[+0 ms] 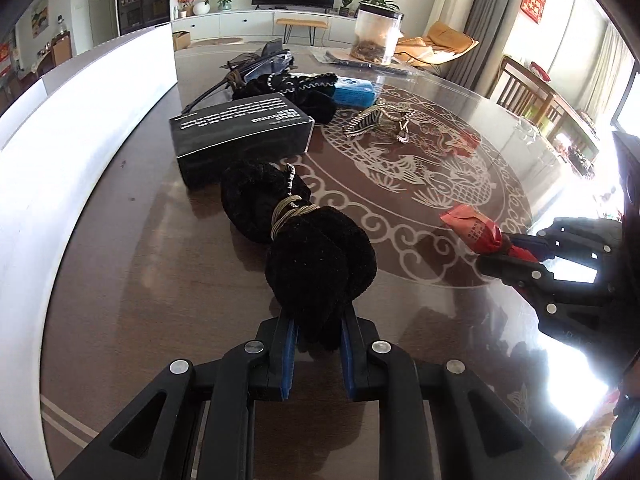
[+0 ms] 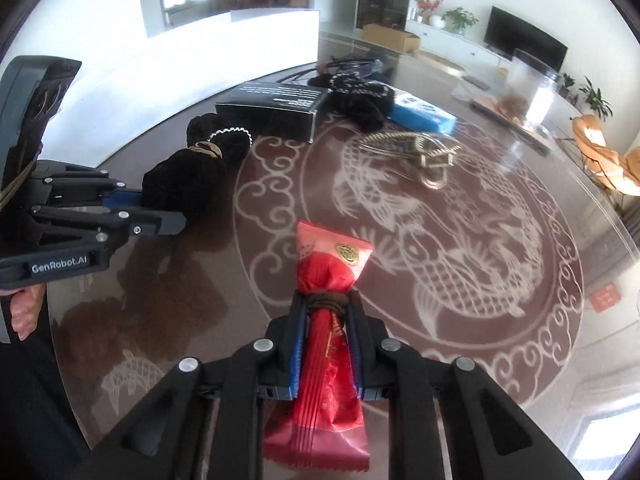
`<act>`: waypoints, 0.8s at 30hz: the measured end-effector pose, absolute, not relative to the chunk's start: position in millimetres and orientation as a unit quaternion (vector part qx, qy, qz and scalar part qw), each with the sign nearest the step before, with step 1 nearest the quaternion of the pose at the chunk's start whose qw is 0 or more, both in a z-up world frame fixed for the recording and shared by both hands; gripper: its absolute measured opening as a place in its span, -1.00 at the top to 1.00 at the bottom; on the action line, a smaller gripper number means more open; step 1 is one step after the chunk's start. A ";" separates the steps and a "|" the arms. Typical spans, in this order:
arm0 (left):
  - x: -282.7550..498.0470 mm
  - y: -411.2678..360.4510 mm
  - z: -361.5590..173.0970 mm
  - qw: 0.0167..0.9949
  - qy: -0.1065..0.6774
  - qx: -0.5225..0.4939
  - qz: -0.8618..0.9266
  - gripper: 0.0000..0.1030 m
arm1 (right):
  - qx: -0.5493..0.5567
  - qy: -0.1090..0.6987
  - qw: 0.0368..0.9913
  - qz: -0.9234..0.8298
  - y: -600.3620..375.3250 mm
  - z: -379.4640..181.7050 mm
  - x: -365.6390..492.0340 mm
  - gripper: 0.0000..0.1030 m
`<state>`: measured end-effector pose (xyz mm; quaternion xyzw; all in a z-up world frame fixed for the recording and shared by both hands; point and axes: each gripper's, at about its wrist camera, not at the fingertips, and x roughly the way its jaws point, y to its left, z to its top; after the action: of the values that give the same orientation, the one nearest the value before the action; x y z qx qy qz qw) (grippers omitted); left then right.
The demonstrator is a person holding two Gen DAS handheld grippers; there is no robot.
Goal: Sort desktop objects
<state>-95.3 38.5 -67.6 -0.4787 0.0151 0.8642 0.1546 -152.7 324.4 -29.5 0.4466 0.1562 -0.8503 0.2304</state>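
Observation:
A black fuzzy pouch (image 1: 316,256) tied round its middle with a pale cord lies on the glass-topped table (image 1: 420,184). My left gripper (image 1: 316,320) is shut on its near end; the right wrist view shows that gripper (image 2: 160,212) and the pouch (image 2: 180,184) at the left. A red snack packet (image 2: 328,264), bound with a dark band, sticks out forward between the pads of my right gripper (image 2: 326,304), which is shut on it. From the left wrist view, the right gripper (image 1: 516,252) holds the packet (image 1: 472,228) at the right.
A black box (image 1: 244,132) sits just beyond the pouch. Behind it lie another black pouch (image 1: 296,92), a blue packet (image 1: 354,94) and a metal chain piece (image 1: 376,120). A white box wall (image 1: 80,140) runs along the left. A clear jar (image 1: 376,34) stands far back.

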 end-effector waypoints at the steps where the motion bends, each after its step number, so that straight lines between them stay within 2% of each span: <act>1: -91.8 47.4 -67.7 0.161 0.027 -0.476 0.864 0.65 | 0.442 0.154 0.214 -0.857 337.8 -29.9 -138.3 0.62; 4: -87.8 64.3 -68.2 0.169 0.039 -0.467 0.867 0.59 | 0.438 0.144 0.181 -0.869 363.2 -30.8 -113.5 0.61; 6: -86.4 65.5 -68.4 0.161 0.034 -0.462 0.871 0.58 | 0.438 0.137 0.163 -0.874 373.9 -34.7 -103.6 0.48; 7: -85.9 65.8 -68.2 0.161 0.033 -0.462 0.872 0.56 | 0.433 0.129 0.157 -0.878 376.8 -33.7 -104.9 0.12; 8: -85.7 66.0 -68.2 0.158 0.037 -0.460 0.873 0.54 | 0.433 0.123 0.152 -0.880 379.2 -34.7 -105.0 -0.40; 9: -85.2 66.0 -68.1 0.150 0.043 -0.459 0.875 0.41 | 0.435 0.117 0.152 -0.880 380.9 -35.5 -101.8 -0.57; 10: -85.3 66.2 -68.4 0.136 0.052 -0.458 0.877 0.09 | 0.436 0.111 0.156 -0.879 380.5 -37.1 -103.7 -0.66; 11: -86.4 65.6 -69.7 0.116 0.062 -0.461 0.878 -0.11 | 0.437 0.112 0.160 -0.878 378.3 -37.9 -103.6 -0.66; 12: -87.6 64.4 -71.2 0.098 0.069 -0.463 0.878 -0.41 | 0.436 0.116 0.161 -0.878 375.8 -38.0 -103.1 -0.66; 24: -91.9 56.3 -74.0 0.089 0.053 -0.464 0.880 -0.58 | 0.451 0.095 0.156 -0.874 372.7 -41.4 -113.6 -0.84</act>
<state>-91.9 56.3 -74.0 -0.4641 0.0526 0.8797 0.0888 -113.6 372.7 -41.4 0.4510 0.0945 -0.8736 0.1565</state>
